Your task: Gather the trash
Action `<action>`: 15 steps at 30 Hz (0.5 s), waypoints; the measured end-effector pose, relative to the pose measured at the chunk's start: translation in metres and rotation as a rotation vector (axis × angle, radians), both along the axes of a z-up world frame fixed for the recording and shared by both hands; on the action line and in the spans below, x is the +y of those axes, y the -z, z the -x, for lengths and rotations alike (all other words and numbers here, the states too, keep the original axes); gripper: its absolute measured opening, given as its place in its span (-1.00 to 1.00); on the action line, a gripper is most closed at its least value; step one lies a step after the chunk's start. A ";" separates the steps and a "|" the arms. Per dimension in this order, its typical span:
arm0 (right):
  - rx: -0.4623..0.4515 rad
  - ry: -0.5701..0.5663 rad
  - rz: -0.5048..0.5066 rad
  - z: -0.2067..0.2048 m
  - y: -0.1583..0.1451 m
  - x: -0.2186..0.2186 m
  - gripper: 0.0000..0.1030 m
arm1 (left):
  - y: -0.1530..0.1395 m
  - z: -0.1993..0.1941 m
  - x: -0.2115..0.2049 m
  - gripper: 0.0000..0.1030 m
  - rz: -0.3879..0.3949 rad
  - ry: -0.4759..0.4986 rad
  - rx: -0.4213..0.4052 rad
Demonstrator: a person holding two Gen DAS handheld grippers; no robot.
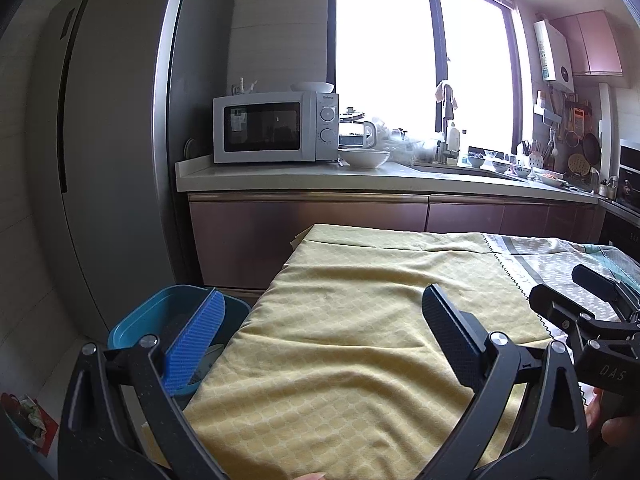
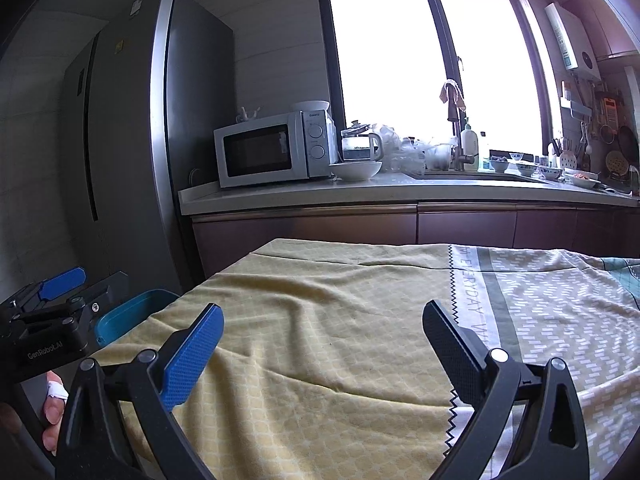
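My left gripper is open and empty above the left part of a table under a yellow cloth. A blue bin stands on the floor at the table's left edge, with scraps inside it; it also shows in the right wrist view. My right gripper is open and empty over the middle of the same cloth. The right gripper's body shows at the right edge of the left wrist view, and the left gripper's body at the left edge of the right wrist view. No trash shows on the cloth.
A grey refrigerator stands left of the bin. A kitchen counter beyond the table holds a microwave, a white bowl, a kettle and dishes by a sink. A grey patterned cloth covers the table's right part.
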State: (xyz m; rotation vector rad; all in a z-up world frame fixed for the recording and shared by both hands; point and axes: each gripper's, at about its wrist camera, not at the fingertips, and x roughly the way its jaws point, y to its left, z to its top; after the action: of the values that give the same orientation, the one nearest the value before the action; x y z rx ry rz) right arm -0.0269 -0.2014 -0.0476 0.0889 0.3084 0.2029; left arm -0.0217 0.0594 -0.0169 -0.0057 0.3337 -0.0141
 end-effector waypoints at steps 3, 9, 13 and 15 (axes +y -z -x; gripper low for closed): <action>0.008 0.007 0.006 -0.003 0.001 -0.002 0.87 | -0.001 -0.001 0.000 0.89 0.001 0.001 0.000; 0.003 0.018 0.009 -0.002 -0.001 -0.002 0.87 | -0.001 -0.003 -0.001 0.89 -0.003 0.006 -0.007; 0.001 0.024 0.006 -0.001 -0.002 -0.004 0.87 | -0.001 -0.003 -0.003 0.89 -0.008 0.005 -0.014; 0.001 0.027 0.005 -0.001 -0.002 -0.005 0.87 | -0.001 -0.004 -0.004 0.89 -0.004 0.007 -0.014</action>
State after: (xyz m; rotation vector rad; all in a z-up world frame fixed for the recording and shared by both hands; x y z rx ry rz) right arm -0.0257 -0.2068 -0.0460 0.0885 0.3082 0.1757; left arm -0.0180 0.0559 -0.0164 0.0001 0.3196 -0.0208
